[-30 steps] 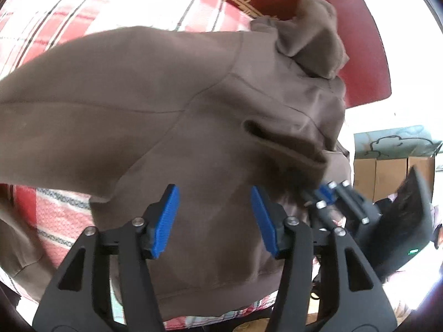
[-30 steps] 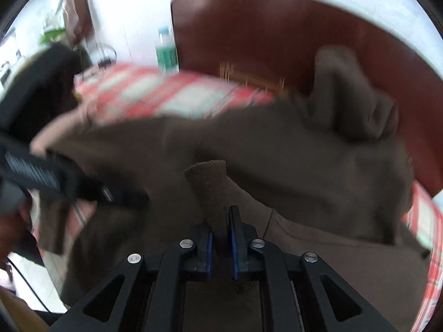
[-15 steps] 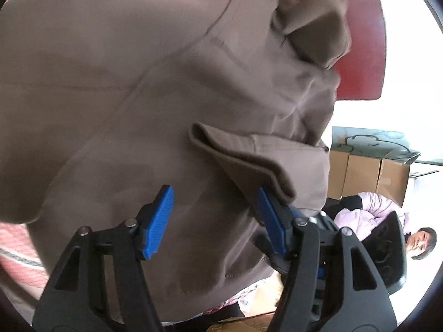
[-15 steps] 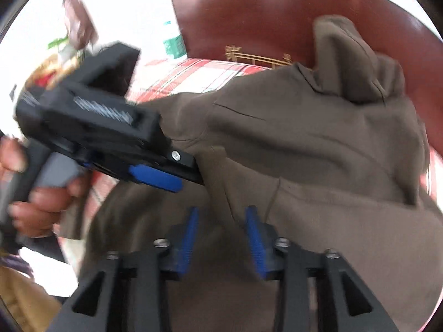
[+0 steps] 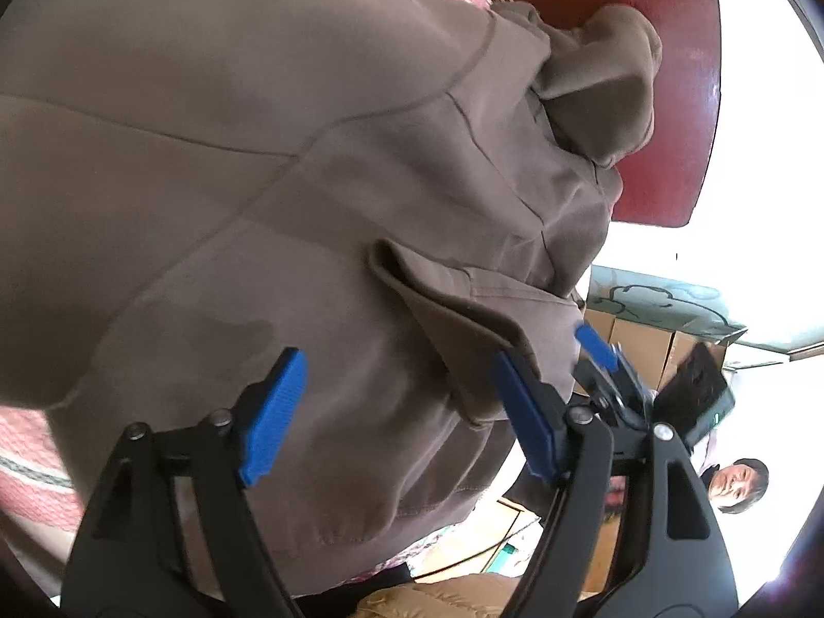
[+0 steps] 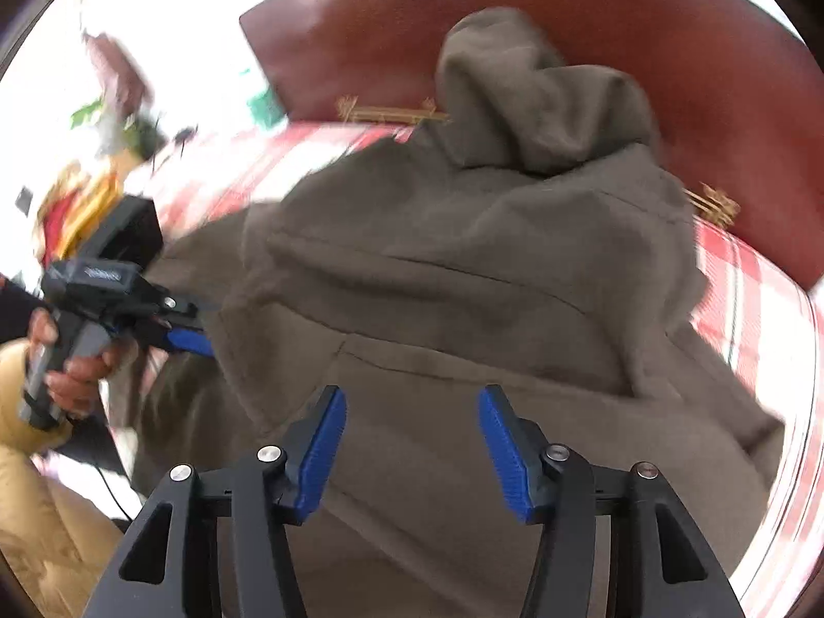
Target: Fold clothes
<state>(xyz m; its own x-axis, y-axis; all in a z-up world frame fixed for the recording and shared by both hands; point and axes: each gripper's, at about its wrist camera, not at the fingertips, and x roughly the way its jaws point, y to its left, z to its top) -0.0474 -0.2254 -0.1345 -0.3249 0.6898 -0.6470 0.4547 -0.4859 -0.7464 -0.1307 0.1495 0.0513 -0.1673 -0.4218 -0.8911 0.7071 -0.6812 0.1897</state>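
over the brown hoodie (image 6: 463,283), right gripper (image 6: 409,445) has released the cuff, opening.

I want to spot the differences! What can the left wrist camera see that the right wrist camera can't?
Only the left wrist view shows cardboard boxes and a second person off to the side. Only the right wrist view shows a hand holding the left gripper, plus a blurry plant. Both show the brown hoodie on the checked cloth, the red headboard, and blue pads with jaws opening, nothing pinched between them.
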